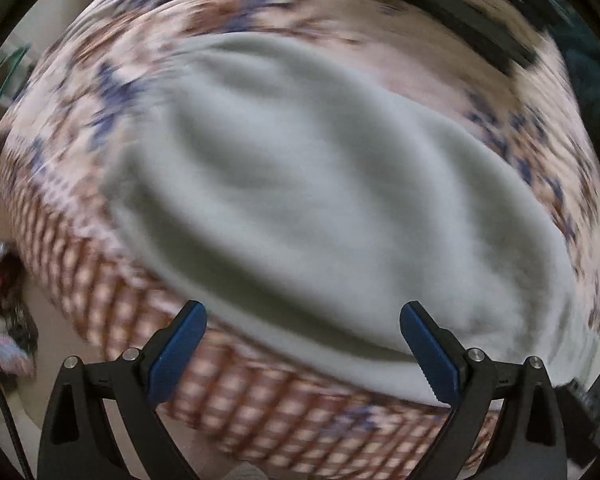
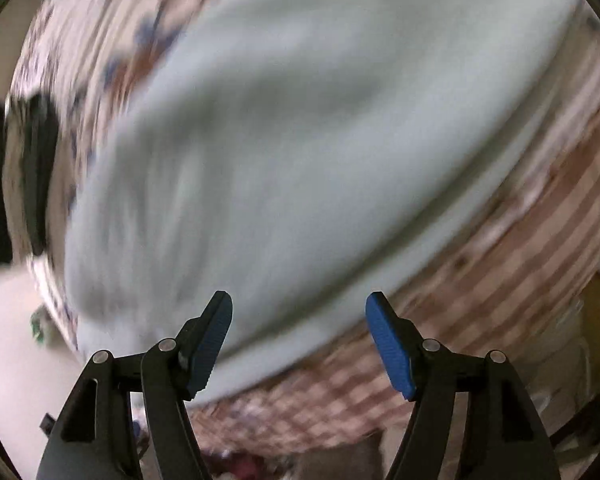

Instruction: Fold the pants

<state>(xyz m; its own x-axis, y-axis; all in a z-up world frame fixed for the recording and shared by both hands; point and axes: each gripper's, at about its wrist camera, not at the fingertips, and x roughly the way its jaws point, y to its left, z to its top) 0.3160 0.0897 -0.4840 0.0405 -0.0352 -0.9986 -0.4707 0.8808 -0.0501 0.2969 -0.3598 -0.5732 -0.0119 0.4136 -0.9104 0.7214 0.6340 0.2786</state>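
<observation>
Pale grey-green pants (image 1: 300, 184) lie spread on a bed with a patterned cover (image 1: 112, 312); both views are motion-blurred. My left gripper (image 1: 303, 312) is open and empty, hovering over the pants' near edge. In the right wrist view the pants (image 2: 300, 140) fill most of the frame. My right gripper (image 2: 299, 304) is open and empty above the pants' near edge, apart from the cloth.
The cover (image 2: 520, 272) is pink, brown and blue, checked at the near border. A dark garment (image 1: 440, 12) lies at the bed's far side and also shows at the left of the right wrist view (image 2: 16, 180). Clutter (image 1: 4, 320) sits on the floor left.
</observation>
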